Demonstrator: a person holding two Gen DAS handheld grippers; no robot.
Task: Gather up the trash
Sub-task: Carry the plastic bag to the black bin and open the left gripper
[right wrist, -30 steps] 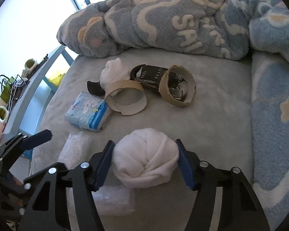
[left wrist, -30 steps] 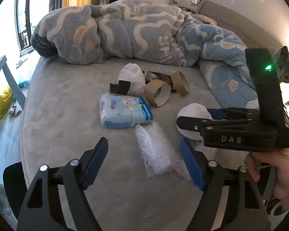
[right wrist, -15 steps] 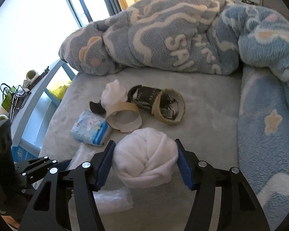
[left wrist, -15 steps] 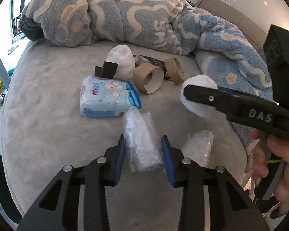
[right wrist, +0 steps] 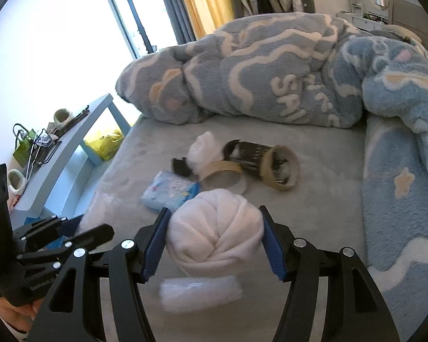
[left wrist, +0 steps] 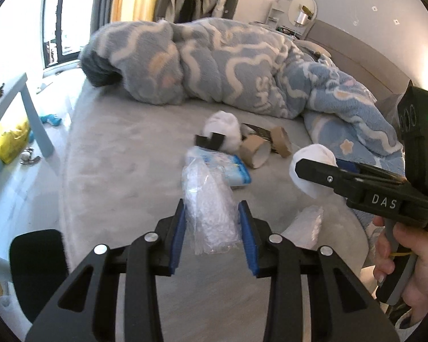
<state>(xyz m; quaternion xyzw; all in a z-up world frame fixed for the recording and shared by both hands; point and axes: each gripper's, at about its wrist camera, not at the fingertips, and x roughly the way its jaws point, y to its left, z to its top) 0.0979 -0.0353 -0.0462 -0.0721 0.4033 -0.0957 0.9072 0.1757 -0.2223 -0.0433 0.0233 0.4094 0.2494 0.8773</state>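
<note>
Left wrist view
Left gripper (left wrist: 212, 222): jaws drawn in to a narrow gap, both blue pads pressed against a piece of clear bubble wrap (left wrist: 209, 208) that stands up between them, clear of the bed.
Bed (left wrist: 122, 176): grey plush surface, with the rest of the litter lying near its middle.
Wet-wipe pack (left wrist: 231, 166): blue and white, flat on the bed just behind the held wrap.
Cardboard rings (left wrist: 255, 151): two tape cores side by side, beyond the pack, with a dark wrapper between them.
White wad (left wrist: 224, 129): sits at the far side of the pile, a small black piece against its front.
Right gripper (left wrist: 316, 171): comes in from the right, a hand (left wrist: 408, 268) on its grip, holding a white sock ball (left wrist: 311, 168) above the bed.
Second bubble wrap (left wrist: 305, 225): lies on the bed below the right gripper.
Blanket (left wrist: 214, 65): blue and cream fleece, heaped across the far side.

Right wrist view
Right gripper (right wrist: 214, 242): jaws about half apart, pads closed on either side of the white sock ball (right wrist: 215, 236), which fills the gap.
Second bubble wrap (right wrist: 199, 293): blurred, on the bed under the ball.
Wet-wipe pack (right wrist: 171, 189): just beyond the ball, to its left.
Cardboard rings (right wrist: 279, 168): further back, beside the white wad (right wrist: 204, 151).
Left gripper (right wrist: 71, 228): at the left edge; whether its jaws grip cannot be told from here.
Shelf (right wrist: 71, 142): pale blue, beside the bed at left.
</note>
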